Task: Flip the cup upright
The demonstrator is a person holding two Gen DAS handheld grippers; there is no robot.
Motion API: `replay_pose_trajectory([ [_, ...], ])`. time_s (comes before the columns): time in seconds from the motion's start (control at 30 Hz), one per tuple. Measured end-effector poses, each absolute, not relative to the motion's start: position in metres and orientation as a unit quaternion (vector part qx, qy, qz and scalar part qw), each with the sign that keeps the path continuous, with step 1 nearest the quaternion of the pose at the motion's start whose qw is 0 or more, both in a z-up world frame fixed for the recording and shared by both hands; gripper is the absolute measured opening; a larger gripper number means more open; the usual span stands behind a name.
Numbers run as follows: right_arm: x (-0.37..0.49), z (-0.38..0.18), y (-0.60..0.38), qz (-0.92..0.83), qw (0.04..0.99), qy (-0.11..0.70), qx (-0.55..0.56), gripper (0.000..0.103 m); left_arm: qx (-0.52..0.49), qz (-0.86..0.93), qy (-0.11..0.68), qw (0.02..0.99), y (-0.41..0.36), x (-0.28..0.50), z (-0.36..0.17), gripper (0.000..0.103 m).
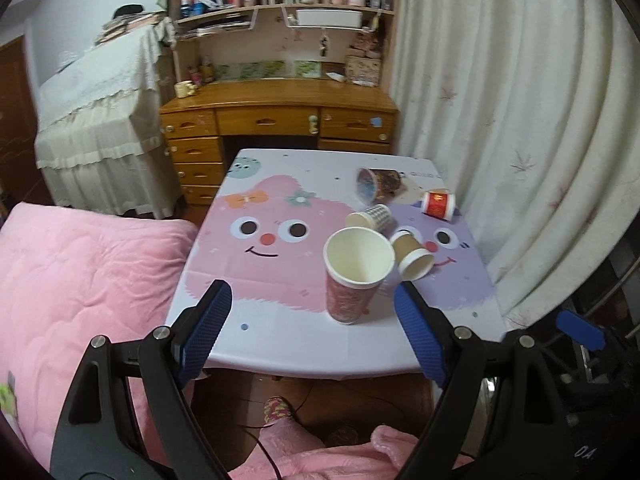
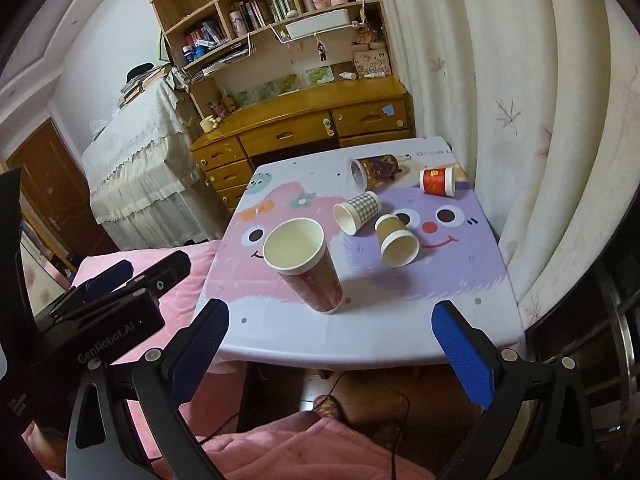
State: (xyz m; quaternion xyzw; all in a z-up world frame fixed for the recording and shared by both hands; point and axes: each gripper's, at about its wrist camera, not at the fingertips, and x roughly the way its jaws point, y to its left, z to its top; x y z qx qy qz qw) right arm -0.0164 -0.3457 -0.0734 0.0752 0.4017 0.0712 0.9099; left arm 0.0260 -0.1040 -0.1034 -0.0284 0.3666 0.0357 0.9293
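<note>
A pink patterned paper cup (image 1: 352, 276) (image 2: 308, 268) stands upright near the table's front edge. Behind it several cups lie on their sides: a brown cup (image 1: 412, 254) (image 2: 394, 242), a checked cup (image 1: 370, 218) (image 2: 357, 211), a red cup (image 1: 438, 205) (image 2: 437, 181) and a dark printed cup (image 1: 378, 184) (image 2: 374, 172). My left gripper (image 1: 314, 308) is open and empty, held in front of the table with the pink cup between its fingertips' line of sight. My right gripper (image 2: 332, 328) is open and empty, also short of the table edge.
The small table wears a cartoon cloth (image 1: 280, 320) (image 2: 380, 336). A pink quilt (image 1: 80, 280) lies left, a white curtain (image 1: 520, 120) hangs right, a wooden desk (image 1: 280, 116) stands behind. The left gripper's body (image 2: 100, 320) shows in the right view.
</note>
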Motion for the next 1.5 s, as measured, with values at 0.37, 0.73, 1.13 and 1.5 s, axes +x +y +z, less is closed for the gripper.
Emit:
replay_pose_trajectory([
  [0.37, -0.013, -0.085, -0.351, 0.047, 0.919, 0.388, 0.053, 0.102, -0.025, 0.068, 0.371, 0.926, -0.104, 0.020, -0.121, 0.087],
  [0.73, 0.003, -0.094, -0.353, 0.054, 0.918, 0.390, 0.050, 0.103, -0.029, 0.071, 0.376, 0.923, -0.104, 0.023, -0.123, 0.102],
  [1.13, 0.007, -0.095, -0.350, 0.056, 0.918, 0.389, 0.051, 0.103, -0.030, 0.070, 0.380, 0.922, -0.104, 0.027, -0.124, 0.102],
  [1.5, 0.008, -0.095, -0.350, 0.058, 0.917, 0.391, 0.054, 0.103, -0.032, 0.061, 0.384, 0.921, -0.098, 0.035, -0.129, 0.102],
])
